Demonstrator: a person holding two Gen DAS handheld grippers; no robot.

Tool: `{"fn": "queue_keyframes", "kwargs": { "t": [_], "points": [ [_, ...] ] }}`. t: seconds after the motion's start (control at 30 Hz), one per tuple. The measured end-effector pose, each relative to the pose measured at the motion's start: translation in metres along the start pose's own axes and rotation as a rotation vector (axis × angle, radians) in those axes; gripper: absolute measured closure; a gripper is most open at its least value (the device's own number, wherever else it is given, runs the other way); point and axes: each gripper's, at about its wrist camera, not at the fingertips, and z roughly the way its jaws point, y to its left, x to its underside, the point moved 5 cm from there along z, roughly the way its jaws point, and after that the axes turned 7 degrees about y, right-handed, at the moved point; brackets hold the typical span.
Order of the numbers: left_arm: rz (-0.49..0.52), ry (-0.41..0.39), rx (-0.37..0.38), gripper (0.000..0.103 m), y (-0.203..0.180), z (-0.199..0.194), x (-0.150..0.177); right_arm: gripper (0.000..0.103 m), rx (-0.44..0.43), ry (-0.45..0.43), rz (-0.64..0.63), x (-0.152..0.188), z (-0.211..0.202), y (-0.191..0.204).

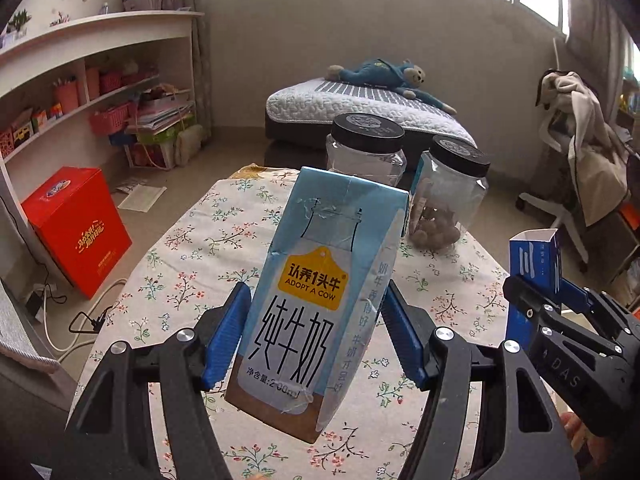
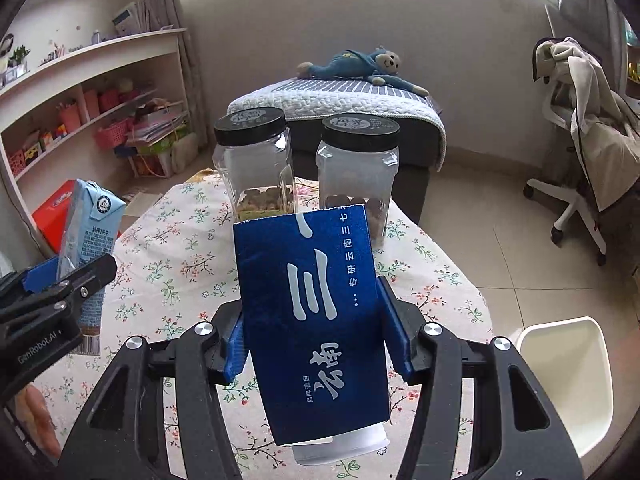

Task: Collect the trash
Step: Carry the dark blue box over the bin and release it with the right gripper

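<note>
My left gripper [image 1: 314,322] is shut on a light blue milk carton [image 1: 316,280] and holds it upright above the floral tablecloth [image 1: 192,248]. My right gripper [image 2: 314,330] is shut on a dark blue box [image 2: 316,320] with white characters, held above the same tablecloth [image 2: 180,264]. In the left wrist view the right gripper [image 1: 560,316] with its blue box [image 1: 534,264] shows at the right edge. In the right wrist view the left gripper [image 2: 64,280] with the milk carton [image 2: 90,232] shows at the left.
Two clear jars with black lids [image 2: 254,160] [image 2: 358,168] stand at the table's far side, each partly filled with snacks. Beyond are a bed with a plush toy [image 2: 360,66], shelves at the left [image 1: 80,100], a red box [image 1: 76,232] on the floor, a chair [image 2: 588,140], and a white bin [image 2: 568,364].
</note>
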Motion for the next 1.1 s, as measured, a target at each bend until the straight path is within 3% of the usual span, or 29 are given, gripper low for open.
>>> {"fn": "queue_keyframes", "kwargs": {
  "t": [0.73, 1.1],
  "points": [
    [0.075, -0.114, 0.048, 0.038, -0.075, -0.046, 0.003, 0.050, 0.026, -0.091, 0.078, 0.006, -0.054, -0.052],
    [0.101, -0.102, 0.101, 0.038, -0.116, -0.051, 0.017, 0.050, 0.089, -0.130, 0.171, 0.014, -0.082, -0.108]
  ]
}}
